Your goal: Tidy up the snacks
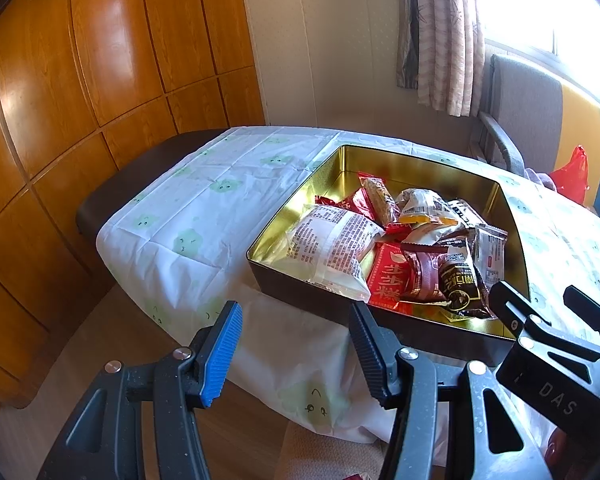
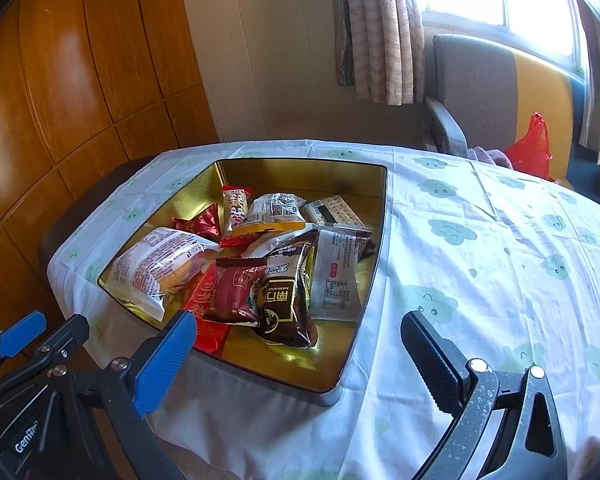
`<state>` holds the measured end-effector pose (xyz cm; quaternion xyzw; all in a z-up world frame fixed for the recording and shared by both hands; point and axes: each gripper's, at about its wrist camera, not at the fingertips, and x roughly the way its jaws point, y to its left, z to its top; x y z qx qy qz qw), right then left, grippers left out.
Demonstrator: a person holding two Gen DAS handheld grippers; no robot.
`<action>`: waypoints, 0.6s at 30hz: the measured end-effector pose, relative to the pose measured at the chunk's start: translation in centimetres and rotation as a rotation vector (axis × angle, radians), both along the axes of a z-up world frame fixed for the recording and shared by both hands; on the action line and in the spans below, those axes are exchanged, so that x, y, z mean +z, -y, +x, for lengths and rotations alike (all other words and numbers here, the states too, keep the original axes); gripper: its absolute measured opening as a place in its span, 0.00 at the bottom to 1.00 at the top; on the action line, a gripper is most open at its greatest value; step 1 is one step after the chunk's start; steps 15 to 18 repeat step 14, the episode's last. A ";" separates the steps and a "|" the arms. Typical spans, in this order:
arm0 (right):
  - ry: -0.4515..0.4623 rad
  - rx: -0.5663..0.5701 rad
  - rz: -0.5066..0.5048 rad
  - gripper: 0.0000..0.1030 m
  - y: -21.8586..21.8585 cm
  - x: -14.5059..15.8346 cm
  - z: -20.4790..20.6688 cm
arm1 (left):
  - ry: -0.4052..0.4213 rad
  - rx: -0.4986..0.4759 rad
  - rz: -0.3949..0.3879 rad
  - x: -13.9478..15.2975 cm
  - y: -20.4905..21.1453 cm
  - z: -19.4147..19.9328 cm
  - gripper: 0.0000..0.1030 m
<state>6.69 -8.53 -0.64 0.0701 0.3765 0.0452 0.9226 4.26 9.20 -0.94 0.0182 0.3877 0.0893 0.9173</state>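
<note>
A gold-lined metal tin (image 1: 332,178) (image 2: 292,172) sits on the table and holds several wrapped snacks. Among them are a large clear bread packet (image 1: 332,248) (image 2: 156,268), a dark brown sachet (image 1: 462,284) (image 2: 286,304), a dark red packet (image 2: 236,292) and a silver packet (image 2: 336,272). My left gripper (image 1: 296,344) is open and empty, in front of the tin's near left corner, off the table edge. My right gripper (image 2: 300,356) is open and empty, just above the tin's near rim. It also shows in the left wrist view (image 1: 544,308).
A white tablecloth with green faces (image 2: 480,248) covers the table. Wooden cabinets (image 1: 80,100) stand at the left. A grey and yellow chair (image 2: 488,92) with a red bag (image 2: 534,148) stands behind the table by the curtained window.
</note>
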 end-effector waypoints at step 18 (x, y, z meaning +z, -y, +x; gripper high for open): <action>-0.006 -0.004 0.010 1.00 0.2 -0.1 0.0 | 0.004 0.014 0.017 -0.1 0.0 0.1 0.55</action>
